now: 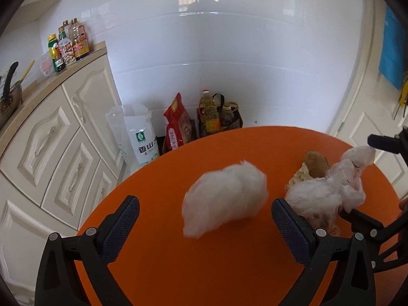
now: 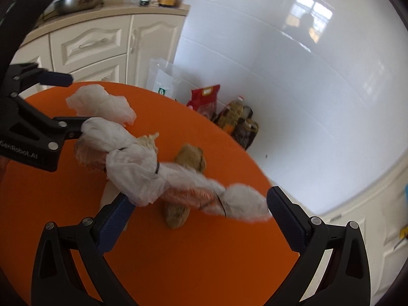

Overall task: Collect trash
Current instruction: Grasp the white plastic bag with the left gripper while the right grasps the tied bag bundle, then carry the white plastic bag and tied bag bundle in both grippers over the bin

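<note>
White tiles backed the orange bench (image 1: pixel 216 267). Both my left gripper (image 1: pixel 205 225) and right gripper (image 2: pixel 200 213) gaped apart; I judged the plastic bag (image 2: pixel 132 176) needed bunching before clamping.

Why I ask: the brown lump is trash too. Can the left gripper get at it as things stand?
Probably not directly: the brown lump sits right of the open left gripper, behind the crumpled white bag.
</note>
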`<action>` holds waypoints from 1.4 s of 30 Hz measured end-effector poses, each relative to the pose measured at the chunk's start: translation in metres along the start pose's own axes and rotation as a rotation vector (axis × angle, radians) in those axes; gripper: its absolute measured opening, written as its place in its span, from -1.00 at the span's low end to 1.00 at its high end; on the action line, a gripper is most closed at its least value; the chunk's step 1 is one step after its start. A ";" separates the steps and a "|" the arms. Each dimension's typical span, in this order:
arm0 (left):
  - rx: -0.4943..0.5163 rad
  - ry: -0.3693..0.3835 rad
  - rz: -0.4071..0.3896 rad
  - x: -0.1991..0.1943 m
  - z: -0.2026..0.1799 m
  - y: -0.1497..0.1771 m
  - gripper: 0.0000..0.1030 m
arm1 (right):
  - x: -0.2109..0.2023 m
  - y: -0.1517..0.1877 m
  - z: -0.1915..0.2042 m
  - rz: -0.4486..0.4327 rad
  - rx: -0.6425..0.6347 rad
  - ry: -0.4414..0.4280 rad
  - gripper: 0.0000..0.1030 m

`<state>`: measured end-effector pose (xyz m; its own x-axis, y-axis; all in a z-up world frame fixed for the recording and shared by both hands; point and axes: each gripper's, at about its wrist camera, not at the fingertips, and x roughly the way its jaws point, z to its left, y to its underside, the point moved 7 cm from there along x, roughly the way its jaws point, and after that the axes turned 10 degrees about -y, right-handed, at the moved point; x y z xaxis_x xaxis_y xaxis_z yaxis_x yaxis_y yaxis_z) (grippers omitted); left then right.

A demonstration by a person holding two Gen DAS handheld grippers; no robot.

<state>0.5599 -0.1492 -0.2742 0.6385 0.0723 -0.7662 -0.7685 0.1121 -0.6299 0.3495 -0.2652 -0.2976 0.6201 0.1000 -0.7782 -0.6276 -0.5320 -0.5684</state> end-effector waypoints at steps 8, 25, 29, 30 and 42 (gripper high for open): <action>-0.016 0.077 0.023 0.036 0.000 -0.012 0.79 | 0.025 -0.014 0.008 -0.014 -0.114 -0.100 0.75; -0.071 0.145 0.022 0.047 0.031 0.011 -0.25 | -0.019 0.002 0.007 -0.071 0.175 -0.314 -0.35; -0.102 0.150 0.014 0.030 0.042 0.025 -0.25 | -0.039 0.013 0.008 -0.109 0.283 -0.364 -0.38; -0.105 0.149 0.010 0.021 0.042 0.030 -0.25 | -0.044 0.016 0.009 -0.119 0.307 -0.374 -0.39; -0.114 0.222 -0.055 -0.082 0.034 0.098 -0.25 | -0.120 0.064 0.013 -0.244 0.556 -0.437 -0.42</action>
<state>0.4332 -0.1106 -0.2686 0.6647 -0.1519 -0.7315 -0.7405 -0.0036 -0.6721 0.2290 -0.3002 -0.2441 0.6014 0.5474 -0.5820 -0.7134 0.0399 -0.6996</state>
